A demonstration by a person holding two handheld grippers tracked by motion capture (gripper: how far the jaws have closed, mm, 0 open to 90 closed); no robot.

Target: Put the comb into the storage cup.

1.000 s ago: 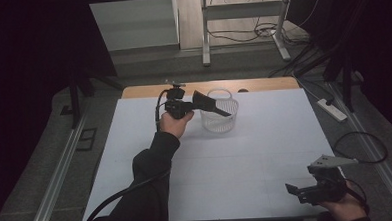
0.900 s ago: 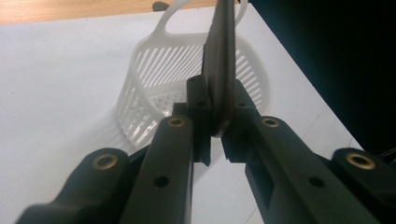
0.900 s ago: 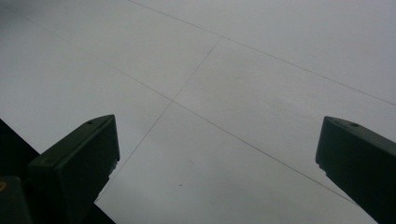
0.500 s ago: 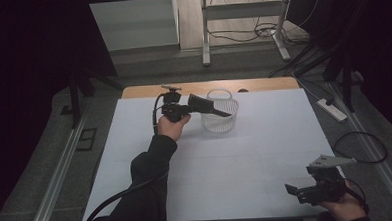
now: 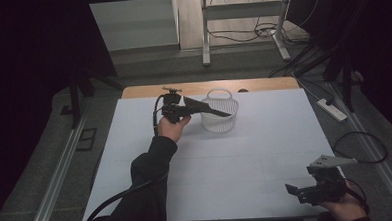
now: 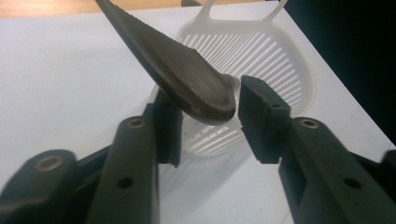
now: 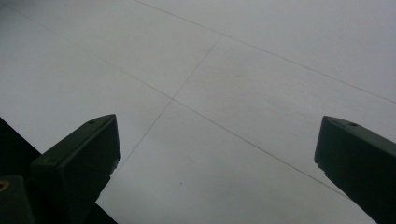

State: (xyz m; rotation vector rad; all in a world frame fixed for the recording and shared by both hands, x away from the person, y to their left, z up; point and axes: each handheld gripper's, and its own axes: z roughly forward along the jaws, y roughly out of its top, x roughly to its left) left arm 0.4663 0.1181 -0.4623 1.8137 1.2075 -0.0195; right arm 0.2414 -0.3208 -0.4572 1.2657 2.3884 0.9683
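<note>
Left claw (image 6: 208, 121) first: its jaws have just been opening, and the dark ribbed shoehorn-like tool (image 6: 177, 70) sits between them, leaning on one pad with a gap to the other, so we read this as a release. We hold it over the white slatted basket (image 6: 261, 51) at the far side of the counter (image 5: 246, 158), evidently so it drops inside. Our right claw (image 5: 307, 193) rests wide open and empty at the near edge, out of the way.
</note>
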